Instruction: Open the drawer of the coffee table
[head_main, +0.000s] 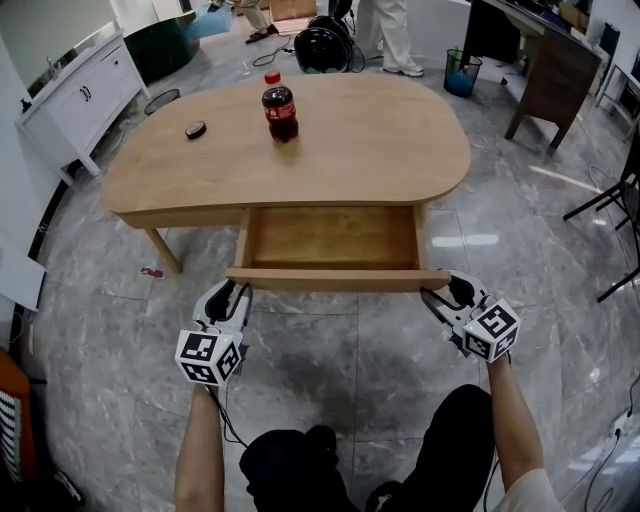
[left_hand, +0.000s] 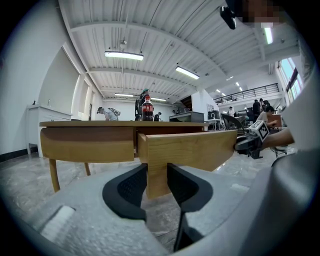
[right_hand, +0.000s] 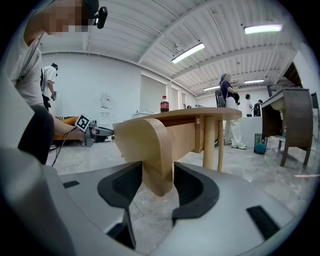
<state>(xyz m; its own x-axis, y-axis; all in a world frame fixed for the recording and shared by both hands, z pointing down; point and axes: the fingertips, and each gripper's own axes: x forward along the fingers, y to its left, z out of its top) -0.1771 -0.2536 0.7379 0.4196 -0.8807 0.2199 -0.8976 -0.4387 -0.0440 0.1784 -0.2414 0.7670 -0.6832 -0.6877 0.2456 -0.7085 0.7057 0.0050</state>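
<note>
Drawer (head_main: 335, 279) of pale, smooth wood is sitting pulled out from under the rounded table (head_main: 390, 140), opening toward the person, its long flat front panel running left to right. Left tongs (head_main: 238, 291) and right tongs (head_main: 437, 293) are each clamping one end of that panel.

Big open hall, lab or studio type. Ribbed metal ceiling (left_hand: 165, 40) with strip lights (left_hand: 123, 55) and a balcony rail (left_hand: 247, 93). Glossy stone floor (head_main: 330, 370). Home furniture staged loosely: white cabinet (head_main: 80, 95), desk (head_main: 545, 72). Tripod legs (head_main: 595, 200). People (right_hand: 228, 110) standing about.
</note>
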